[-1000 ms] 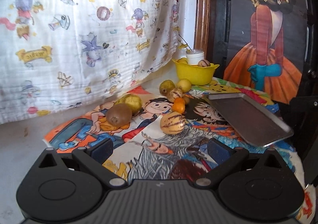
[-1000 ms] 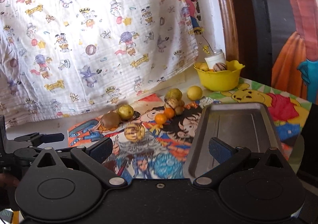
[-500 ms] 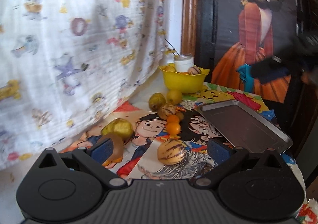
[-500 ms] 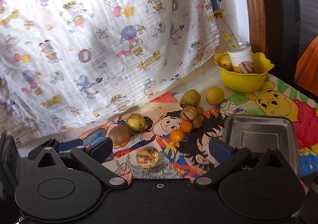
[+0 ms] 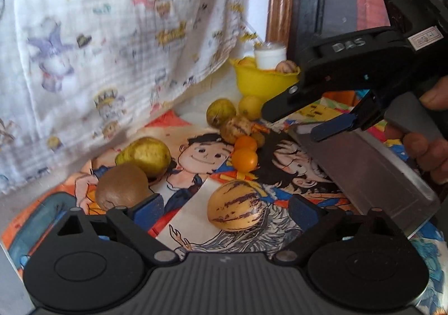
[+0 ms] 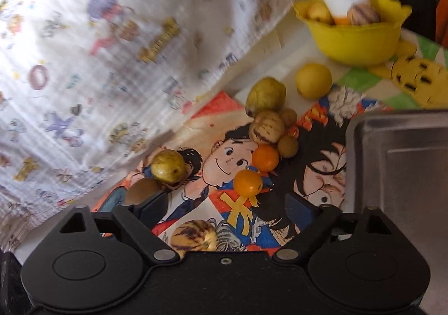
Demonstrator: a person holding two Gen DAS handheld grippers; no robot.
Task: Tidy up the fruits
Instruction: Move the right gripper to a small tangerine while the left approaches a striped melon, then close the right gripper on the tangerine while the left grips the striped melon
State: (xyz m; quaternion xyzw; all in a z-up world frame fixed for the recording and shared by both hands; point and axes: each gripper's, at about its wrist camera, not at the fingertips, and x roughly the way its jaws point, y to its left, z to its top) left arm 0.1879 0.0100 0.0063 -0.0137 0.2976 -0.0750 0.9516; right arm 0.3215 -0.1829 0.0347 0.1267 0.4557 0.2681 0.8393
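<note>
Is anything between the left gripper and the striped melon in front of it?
No. The striped melon lies on the printed cloth just ahead of the left gripper, whose open jaws have just been closing, nothing gripped. The brown kiwi sits beside its left finger, outside the gap.

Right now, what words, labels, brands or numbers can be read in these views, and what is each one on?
"DAS": raised letters on the black body of the right gripper, seen in the left wrist view.
White sticker on the same gripper: print too small to read.
Yellow banner lettering on the hanging cartoon cloth: blurred, not readable.
Cartoon table mat: pictures only, no readable words.
</note>
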